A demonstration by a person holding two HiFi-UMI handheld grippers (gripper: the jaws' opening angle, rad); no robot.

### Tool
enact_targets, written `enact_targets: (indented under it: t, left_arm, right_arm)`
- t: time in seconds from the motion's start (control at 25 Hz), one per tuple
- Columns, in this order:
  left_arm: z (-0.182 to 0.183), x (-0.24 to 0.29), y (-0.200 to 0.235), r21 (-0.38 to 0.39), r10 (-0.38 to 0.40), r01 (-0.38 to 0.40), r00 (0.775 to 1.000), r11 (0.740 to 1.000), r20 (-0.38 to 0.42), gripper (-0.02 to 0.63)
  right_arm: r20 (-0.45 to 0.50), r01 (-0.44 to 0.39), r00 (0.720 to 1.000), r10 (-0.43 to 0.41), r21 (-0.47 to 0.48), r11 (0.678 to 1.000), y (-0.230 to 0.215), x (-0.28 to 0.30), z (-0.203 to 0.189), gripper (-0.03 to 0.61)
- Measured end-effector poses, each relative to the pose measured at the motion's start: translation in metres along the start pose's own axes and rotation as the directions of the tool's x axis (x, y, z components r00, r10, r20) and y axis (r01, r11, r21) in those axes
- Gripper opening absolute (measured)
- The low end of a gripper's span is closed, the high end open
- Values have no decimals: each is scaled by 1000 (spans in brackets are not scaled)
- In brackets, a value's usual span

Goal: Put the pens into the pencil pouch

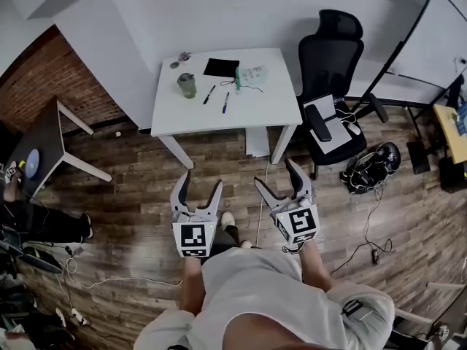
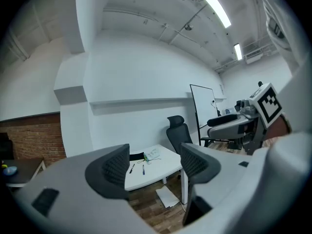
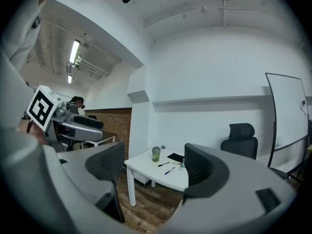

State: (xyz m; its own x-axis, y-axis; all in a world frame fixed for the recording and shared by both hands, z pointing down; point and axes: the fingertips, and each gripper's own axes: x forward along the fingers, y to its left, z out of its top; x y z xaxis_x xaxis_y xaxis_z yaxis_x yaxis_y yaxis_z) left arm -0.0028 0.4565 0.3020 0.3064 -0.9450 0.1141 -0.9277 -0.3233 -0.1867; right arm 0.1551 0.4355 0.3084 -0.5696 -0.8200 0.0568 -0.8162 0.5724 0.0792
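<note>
Also, cup (image 1: 187,85) and chair (image 1: 330,57) near pens (image 1: 225,102).

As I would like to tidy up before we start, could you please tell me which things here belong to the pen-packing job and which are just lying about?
Job: black pen, blue pen, black pencil pouch, on the white table; left hand-held gripper and right hand-held gripper, both open, empty.
Lying about: green cup, clear packet, office chair, white sheet under the table.

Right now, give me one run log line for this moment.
stage: not started | left gripper: open, empty | right gripper: open, empty | black pen, blue pen, pouch: on table
</note>
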Motion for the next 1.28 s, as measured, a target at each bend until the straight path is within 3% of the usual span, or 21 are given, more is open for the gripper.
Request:
enact_targets:
  t: [0.52,1.28]
  left_arm:
    - [-3,64,53,1,-5,5,1000,1000,5,314]
    - [-15,174,139,7,-89,89,996,996,30,307]
  right_arm:
    - [-31,0,1000,-1,-14,1000,-16,78,1,379]
    - [-54,92,994,-94,-34,995,-44,206,1,371]
